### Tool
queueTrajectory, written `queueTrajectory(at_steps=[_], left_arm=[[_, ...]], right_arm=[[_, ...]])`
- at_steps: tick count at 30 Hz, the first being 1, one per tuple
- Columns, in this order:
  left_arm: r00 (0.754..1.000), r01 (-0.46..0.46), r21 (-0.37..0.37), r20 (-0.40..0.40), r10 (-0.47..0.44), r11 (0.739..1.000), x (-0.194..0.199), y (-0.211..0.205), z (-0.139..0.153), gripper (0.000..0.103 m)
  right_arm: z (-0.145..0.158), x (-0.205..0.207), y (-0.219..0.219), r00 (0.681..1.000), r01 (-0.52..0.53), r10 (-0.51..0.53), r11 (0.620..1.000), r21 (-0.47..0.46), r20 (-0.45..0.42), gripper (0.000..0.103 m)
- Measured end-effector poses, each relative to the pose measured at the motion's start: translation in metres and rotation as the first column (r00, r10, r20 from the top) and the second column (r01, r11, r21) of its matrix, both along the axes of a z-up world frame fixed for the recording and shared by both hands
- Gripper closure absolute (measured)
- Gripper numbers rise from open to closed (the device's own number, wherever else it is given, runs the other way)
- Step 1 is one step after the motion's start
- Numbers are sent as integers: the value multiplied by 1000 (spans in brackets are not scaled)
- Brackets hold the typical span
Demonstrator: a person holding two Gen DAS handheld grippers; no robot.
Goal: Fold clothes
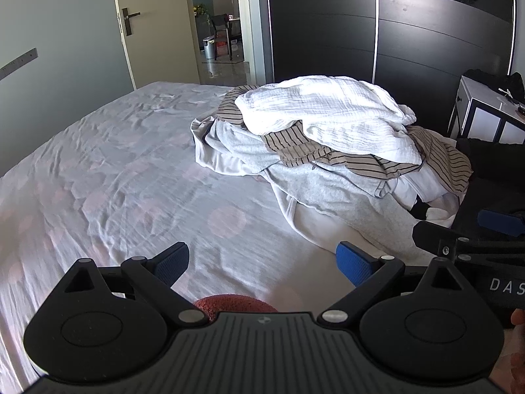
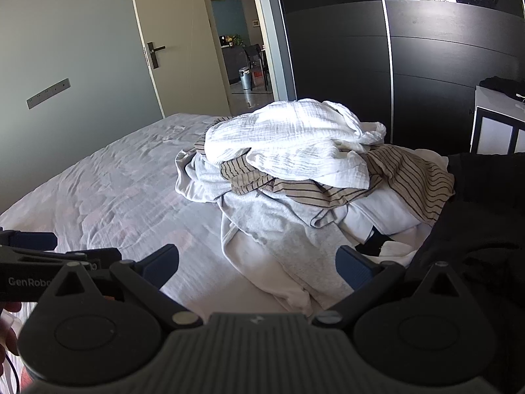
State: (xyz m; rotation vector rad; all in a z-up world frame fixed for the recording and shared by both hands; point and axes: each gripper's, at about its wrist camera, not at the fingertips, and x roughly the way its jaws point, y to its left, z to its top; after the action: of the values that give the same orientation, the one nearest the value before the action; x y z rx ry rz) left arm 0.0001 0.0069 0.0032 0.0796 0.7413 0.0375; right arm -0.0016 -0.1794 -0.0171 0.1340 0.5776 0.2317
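A heap of clothes lies on the right part of the bed: a white crinkled garment (image 1: 328, 111) (image 2: 288, 141) on top, a beige striped one (image 1: 436, 161) (image 2: 407, 174) under it, a light grey sweatshirt (image 1: 328, 193) (image 2: 288, 229) at the bottom. A black garment (image 2: 482, 216) lies at the right edge. My left gripper (image 1: 262, 262) is open above bare sheet, left of the heap. My right gripper (image 2: 257, 266) is open just short of the grey sweatshirt's near edge. Neither holds anything.
The bed (image 1: 108, 170) has a pale wrinkled sheet with faint pink dots. A dark wardrobe (image 1: 377, 32) stands behind it, a white cabinet (image 1: 485, 111) at the right, an open door (image 1: 151, 23) at the back left. A reddish object (image 1: 233, 303) shows under my left gripper.
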Motion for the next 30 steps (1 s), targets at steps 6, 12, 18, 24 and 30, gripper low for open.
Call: queueTrajectory(at_steps=[6, 12, 18, 24, 30], left_arm=[[1000, -8, -5, 0, 8, 1000, -1, 1, 0, 0], [1000, -14, -10, -4, 14, 1000, -1, 3, -1, 0], [1000, -16, -23, -19, 15, 1000, 0, 5, -3, 0], [1000, -19, -8, -13, 19, 1000, -1, 2, -4, 0], [1000, -21, -15, -24, 20, 1000, 0, 4, -7, 0]], right_arm=[[-1, -1, 2, 1000, -4, 4, 1000, -12, 1, 0], [-2, -1, 3, 1000, -5, 5, 1000, -17, -4, 0], [-2, -1, 4, 1000, -6, 6, 1000, -22, -8, 0], [-2, -1, 4, 1000, -8, 7, 1000, -21, -12, 0], [-3, -1, 4, 1000, -8, 8, 1000, -24, -12, 0]])
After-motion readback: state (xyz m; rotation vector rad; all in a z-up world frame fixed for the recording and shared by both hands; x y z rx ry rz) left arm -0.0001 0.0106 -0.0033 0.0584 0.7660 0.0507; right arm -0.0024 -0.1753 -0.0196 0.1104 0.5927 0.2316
